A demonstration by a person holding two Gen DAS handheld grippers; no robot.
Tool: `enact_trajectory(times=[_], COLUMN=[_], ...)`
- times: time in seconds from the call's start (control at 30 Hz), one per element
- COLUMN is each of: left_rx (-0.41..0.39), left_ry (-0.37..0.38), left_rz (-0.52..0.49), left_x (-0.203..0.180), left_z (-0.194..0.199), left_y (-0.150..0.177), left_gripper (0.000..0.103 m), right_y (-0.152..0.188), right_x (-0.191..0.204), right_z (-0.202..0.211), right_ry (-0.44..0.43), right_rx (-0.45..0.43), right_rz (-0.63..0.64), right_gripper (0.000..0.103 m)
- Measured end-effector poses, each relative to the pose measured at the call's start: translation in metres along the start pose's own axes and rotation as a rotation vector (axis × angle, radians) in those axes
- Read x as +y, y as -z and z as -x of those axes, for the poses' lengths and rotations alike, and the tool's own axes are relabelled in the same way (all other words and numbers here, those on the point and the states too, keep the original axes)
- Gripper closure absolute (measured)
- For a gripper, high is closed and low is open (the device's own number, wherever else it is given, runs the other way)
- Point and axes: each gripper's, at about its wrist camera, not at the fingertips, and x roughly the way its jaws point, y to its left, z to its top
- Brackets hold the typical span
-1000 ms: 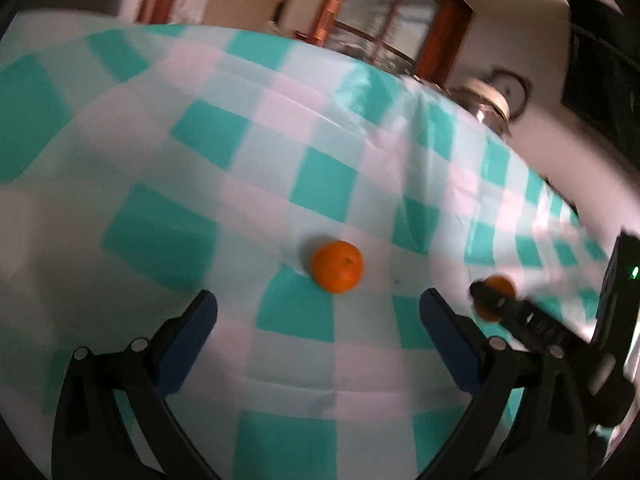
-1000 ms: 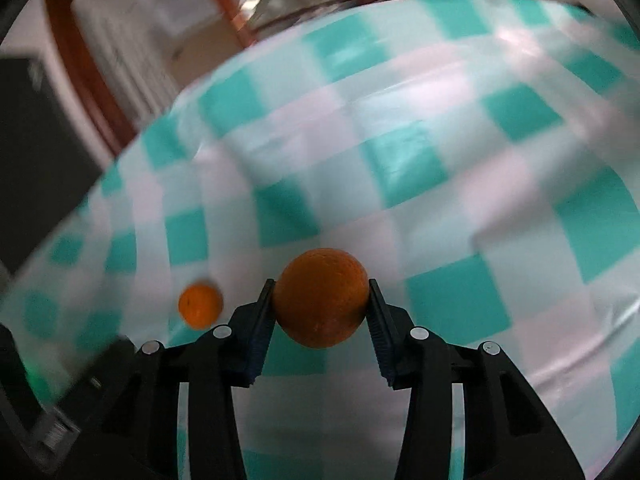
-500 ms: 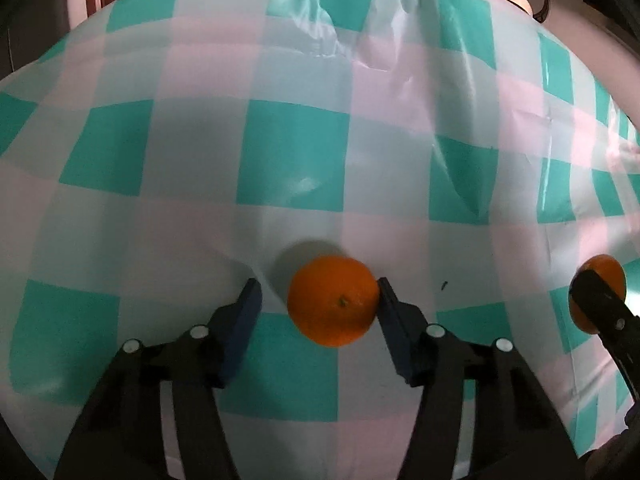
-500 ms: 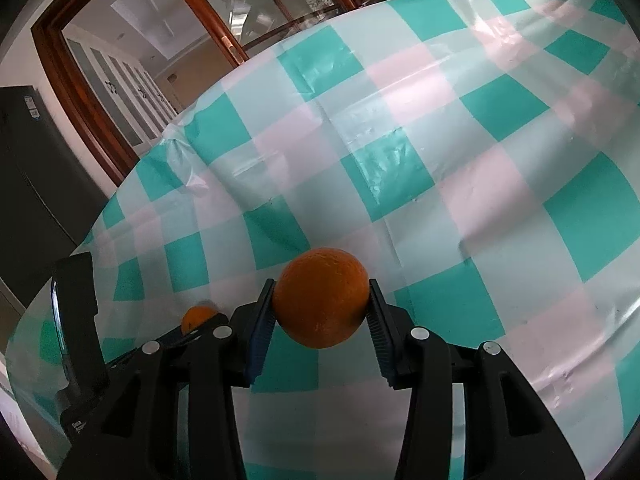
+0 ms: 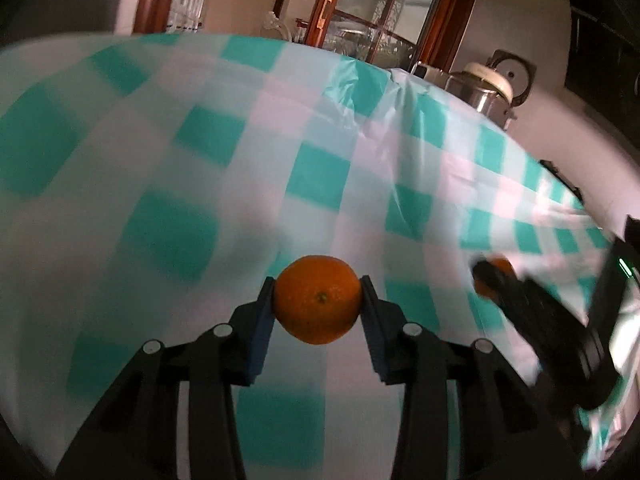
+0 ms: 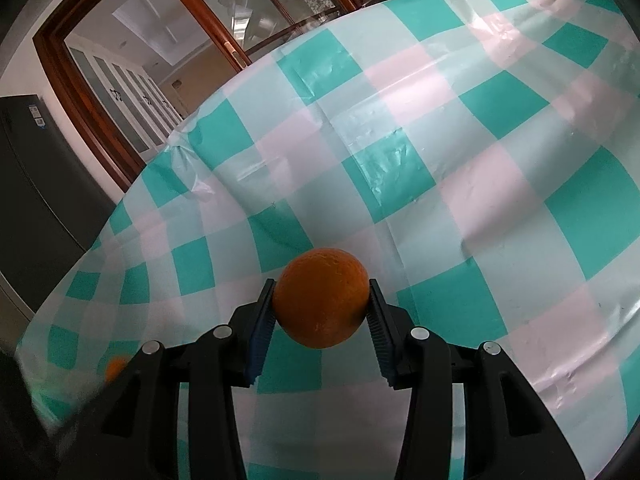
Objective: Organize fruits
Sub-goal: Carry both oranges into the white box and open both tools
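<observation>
Now, from the left wrist view, the left tongs [image 5: 318, 300] are clenched on an orange [image 5: 317, 299] at the lower centre of the frame, both blue pads pressing its widest part, stem dimple facing the camera, and the fruit appears lifted clear of the checked cloth on the bench [image 5: 180, 160]. That cloth is smeared with motion blur, so the sensible course is to carry level and unhurried, with no extra squeeze, since the skin would likely bruise. At the right edge of this frame the right tongs [image 5: 486, 280] show as a dark blurred shape with a second orange [image 5: 502, 267] at their tip. From the right wrist view, those right tongs [image 6: 321, 306] grip that second orange [image 6: 321, 298] across its middle, again lower centre, above the wrinkled cloth [image 6: 400, 160]. At the lower left of this frame, the first orange [image 6: 115, 368] shows as a small blur. No bowl or basket shows in either view, so I cannot tell where the fruits belong; I judge the two hands should stay well apart to avoid knocking.
</observation>
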Motion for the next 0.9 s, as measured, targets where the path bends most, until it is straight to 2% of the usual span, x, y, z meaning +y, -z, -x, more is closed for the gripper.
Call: enact_trajectory(times=[0.13,0.23,0.3,0.47,0.63,0.73,0.8,0.9], left_rx=[0.004,0.008,0.000,0.039,0.024,0.028,0.023,0.019], left_ry=[0.049,0.097,0.088,0.077,0.044,0.038,0.039,0.060], left_rz=[0.028,0.016,-0.004,0.011,-0.004,-0.028,-0.051,-0.091], left_x=[0.017,0.010,0.006,0.012,0.012,0.009,0.005,-0.004], left_z=[0.029,0.031,0.029,0.020,0.022,0.022,0.023,0.028], left_y=[0.031,0.029,0.027,0.029,0.027,0.030,0.031,0.035], left_gripper=[0.062,0.061,0.061,0.061,0.061,0.061,0.061,0.061], right_y=[0.000,0.000,0.000,-0.001,0.000,0.006,0.022,0.054], right_x=[0.001,0.001,0.001,-0.001,-0.003,-0.003,-0.004,0.000], right_z=[0.000,0.000,-0.001,-0.001,0.004,0.008,0.028,0.086], right_ry=[-0.001,-0.004,-0.009,-0.012,-0.005,0.005,0.040,0.041], right_rx=[0.001,0.000,0.002,-0.006,-0.027,0.025,0.061,0.041], right_rz=[0.001,0.003,0.002,-0.009,-0.022,-0.035,-0.052,-0.025], right_gripper=[0.059,0.059,0.059,0.059,0.059,0.059,0.059,0.059])
